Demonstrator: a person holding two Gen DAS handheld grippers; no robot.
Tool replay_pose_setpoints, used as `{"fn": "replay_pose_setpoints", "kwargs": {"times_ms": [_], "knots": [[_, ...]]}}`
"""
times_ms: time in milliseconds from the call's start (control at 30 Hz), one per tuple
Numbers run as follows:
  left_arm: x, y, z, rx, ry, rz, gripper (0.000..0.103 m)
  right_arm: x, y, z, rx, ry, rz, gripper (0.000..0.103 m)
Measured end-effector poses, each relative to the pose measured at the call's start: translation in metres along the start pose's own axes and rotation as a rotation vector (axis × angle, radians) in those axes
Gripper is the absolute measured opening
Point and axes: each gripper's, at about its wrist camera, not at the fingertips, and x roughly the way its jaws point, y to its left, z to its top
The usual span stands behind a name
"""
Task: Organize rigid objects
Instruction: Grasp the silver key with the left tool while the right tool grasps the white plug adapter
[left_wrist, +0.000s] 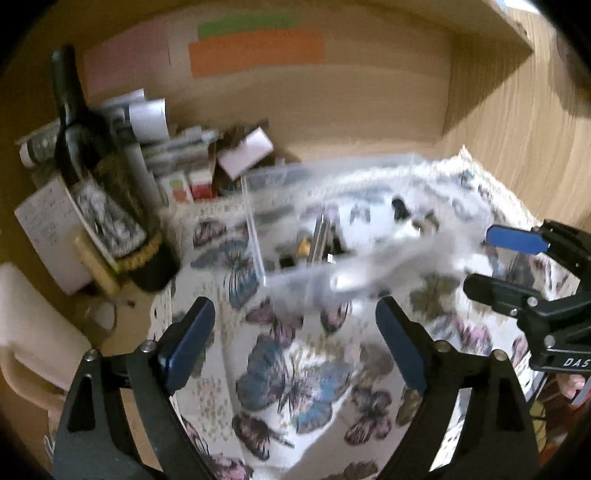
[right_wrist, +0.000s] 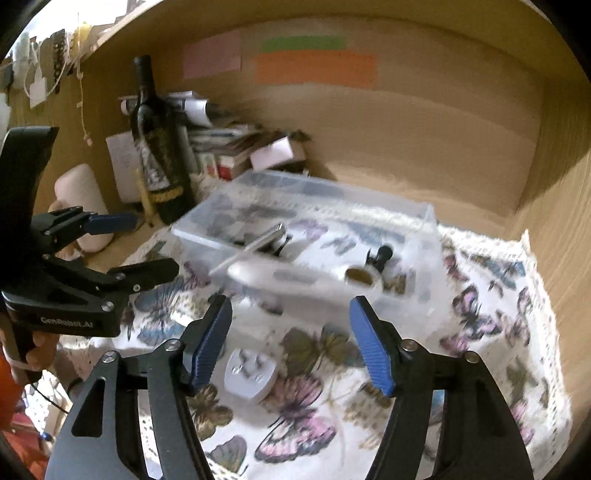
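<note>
Butterfly-print cloth (right_wrist: 314, 406) covers the wooden desk, with a dark wine bottle (right_wrist: 159, 155) standing far left. Left gripper (left_wrist: 295, 325) hangs with jaws spread, empty, facing the clear plastic box (right_wrist: 303, 229) mid-cloth. Right gripper (right_wrist: 291, 332), jaws wide too, hovers over the white plug adapter (right_wrist: 250, 374) lying just before the box.

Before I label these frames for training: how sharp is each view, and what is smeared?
Left wrist view: heavy motion blur smears the clear plastic bin and butterfly-print cloth; the dark glass wine bottle is soft. Right wrist view: sharper, white plug adapter readable, bin still blurred. Both show fisheye bending.
</note>
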Motion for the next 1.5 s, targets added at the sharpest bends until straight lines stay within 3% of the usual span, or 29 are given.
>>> {"fn": "replay_pose_setpoints", "kwargs": {"times_ms": [367, 433, 467, 500, 800, 1000, 1167, 1500], "knots": [[0.038, -0.002, -0.043, -0.032, 0.199, -0.08, 0.09, 0.043, 0.024, -0.039, -0.067, 0.178, 0.033, 0.063], [0.041, -0.004, -0.045, -0.034, 0.222, -0.094, 0.09, 0.048, 0.024, -0.041, -0.07, 0.203, 0.048, 0.053], [0.041, -0.005, -0.046, -0.037, 0.228, -0.103, 0.09, 0.051, 0.023, -0.043, -0.07, 0.216, 0.055, 0.039], [0.041, -0.006, -0.046, -0.039, 0.233, -0.109, 0.09, 0.053, 0.023, -0.043, -0.067, 0.227, 0.063, 0.034], [0.046, -0.028, -0.042, -0.055, 0.273, -0.097, 0.09, 0.035, -0.002, -0.047, -0.016, 0.164, 0.052, 0.034], [0.059, -0.037, -0.034, -0.123, 0.263, -0.051, 0.089, 0.017, -0.023, -0.047, 0.013, 0.113, 0.036, 0.034], [0.063, -0.044, -0.03, -0.134, 0.238, -0.007, 0.061, 0.006, -0.031, -0.048, 0.009, 0.075, 0.034, 0.034], [0.053, -0.048, -0.025, -0.106, 0.191, -0.013, 0.061, 0.0, -0.035, -0.046, 0.025, 0.049, 0.032, 0.034]]}}
